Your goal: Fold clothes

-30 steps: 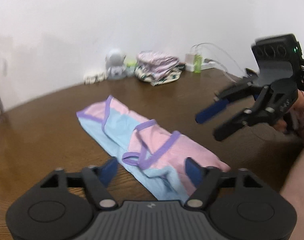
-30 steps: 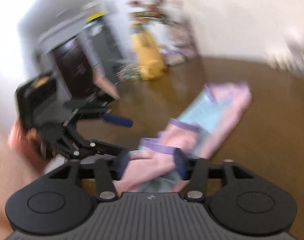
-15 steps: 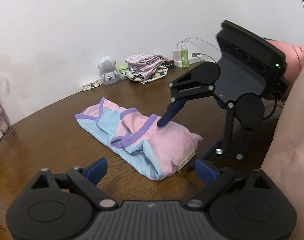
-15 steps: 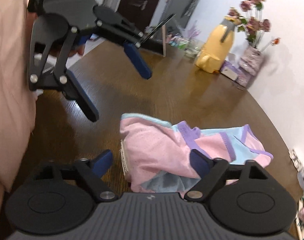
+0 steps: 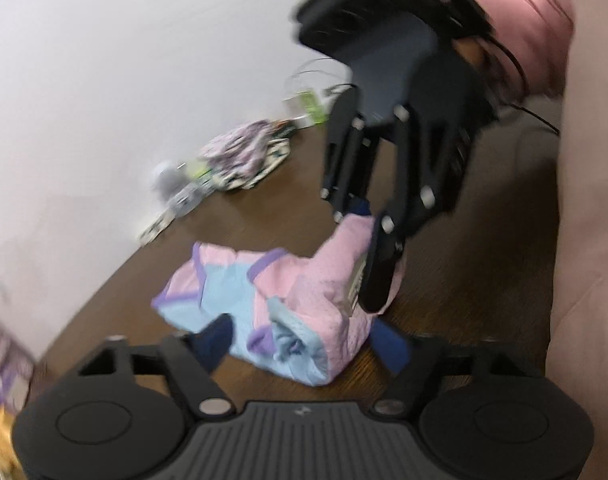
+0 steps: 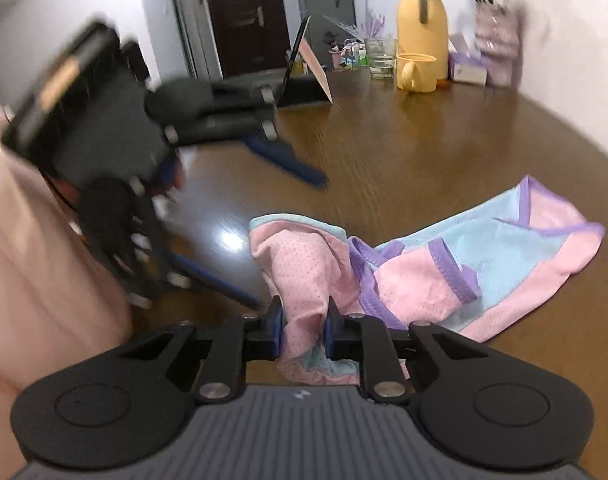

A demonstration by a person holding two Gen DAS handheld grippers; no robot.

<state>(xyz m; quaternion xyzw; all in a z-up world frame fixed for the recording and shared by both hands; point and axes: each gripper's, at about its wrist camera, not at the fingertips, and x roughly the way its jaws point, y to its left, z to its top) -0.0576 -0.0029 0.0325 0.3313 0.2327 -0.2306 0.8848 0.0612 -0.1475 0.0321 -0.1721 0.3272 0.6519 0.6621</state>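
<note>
While right tool [image 6: 303,330] closes on garment [image 6: 444,276], left tool [image 5: 304,344] straddles it

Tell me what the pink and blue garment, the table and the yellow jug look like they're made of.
Garment: thin knit mesh fabric, matte; tiny perforation dots show on the pink panels, with purple binding along the edges.
Table: wood or wood veneer, glossy; brown grain lines and a bright reflected highlight.
Yellow jug: probably plastic, smooth with a slight sheen; too far away to be sure.

We see a soft dotted mesh cloth garment [image 6: 464,264] on a glossy, grained wood table [image 6: 404,152]; matt black plastic grippers.
</note>
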